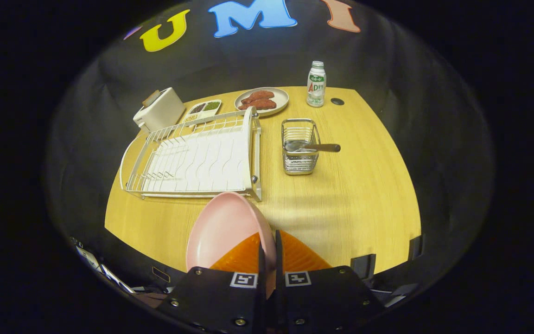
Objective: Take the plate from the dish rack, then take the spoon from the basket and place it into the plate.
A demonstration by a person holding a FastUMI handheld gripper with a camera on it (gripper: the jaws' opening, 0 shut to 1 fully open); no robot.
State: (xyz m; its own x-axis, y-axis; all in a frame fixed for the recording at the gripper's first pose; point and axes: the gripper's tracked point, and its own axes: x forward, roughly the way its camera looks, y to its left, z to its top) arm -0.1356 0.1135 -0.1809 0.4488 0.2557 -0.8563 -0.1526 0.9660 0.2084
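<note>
The gripper [267, 248] is clamped on the rim of the pink plate [223, 227], held tilted above the desk [355, 204], clear of the empty dish rack [197, 157] at 11 o'clock. Setting it down remains. The spoon [313, 147] lies across the basket [299, 146] at 1 o'clock. Bare desk at 2 o'clock looks roomy; its near edge is close.

toaster [159, 110] | divided snack tray [204, 109] | plate of sausages [261, 100] | bottle [316, 84] | wooden table [364, 195]
</note>
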